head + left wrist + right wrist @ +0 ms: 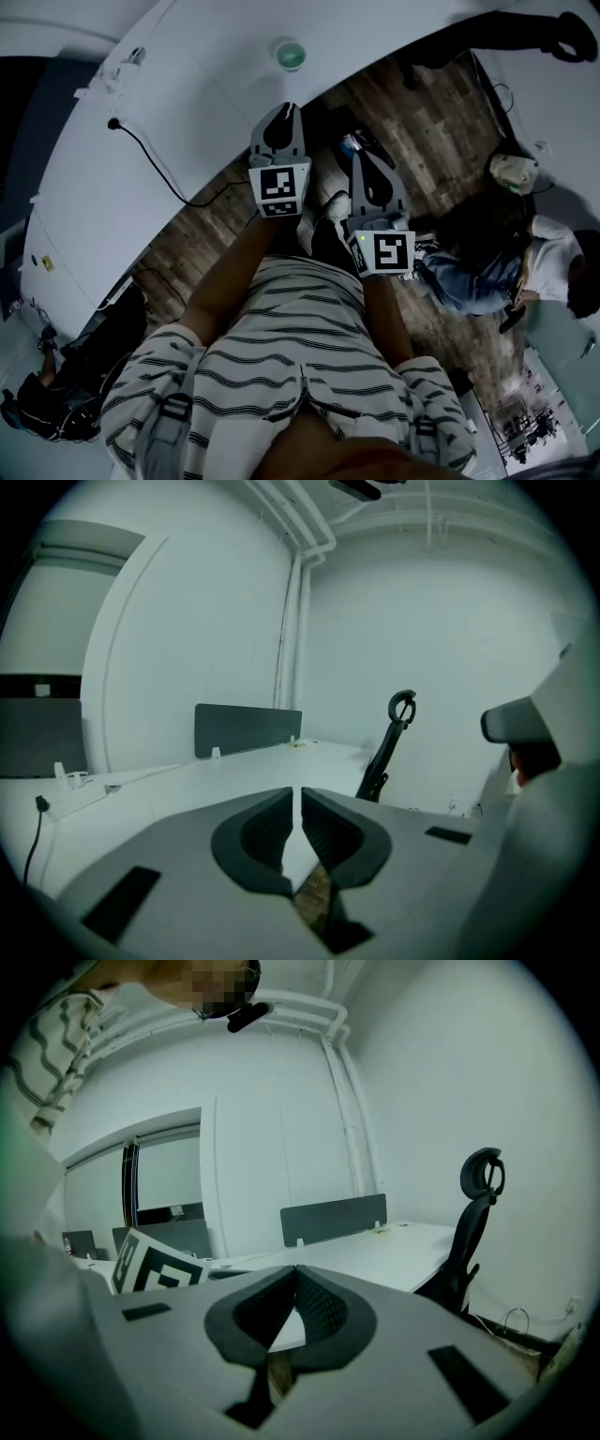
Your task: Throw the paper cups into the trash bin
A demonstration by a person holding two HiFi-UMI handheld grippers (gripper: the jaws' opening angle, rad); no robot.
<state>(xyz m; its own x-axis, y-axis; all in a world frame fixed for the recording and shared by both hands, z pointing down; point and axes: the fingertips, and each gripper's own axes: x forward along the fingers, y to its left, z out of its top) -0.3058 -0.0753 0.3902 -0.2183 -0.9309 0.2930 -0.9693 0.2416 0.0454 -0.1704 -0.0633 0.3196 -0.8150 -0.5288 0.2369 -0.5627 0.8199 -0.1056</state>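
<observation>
A paper cup with a greenish inside stands on the white table, beyond both grippers. My left gripper hangs over the table's near edge, below the cup, with its jaws closed on nothing. My right gripper is beside it to the right, over the wooden floor. Its jaw tips also meet, with nothing between them. I see no trash bin in any view.
A black cable runs across the table from a white power strip. A grey divider screen stands at the table's far side. A black office chair stands at the table's right end. A person sits on the floor at right.
</observation>
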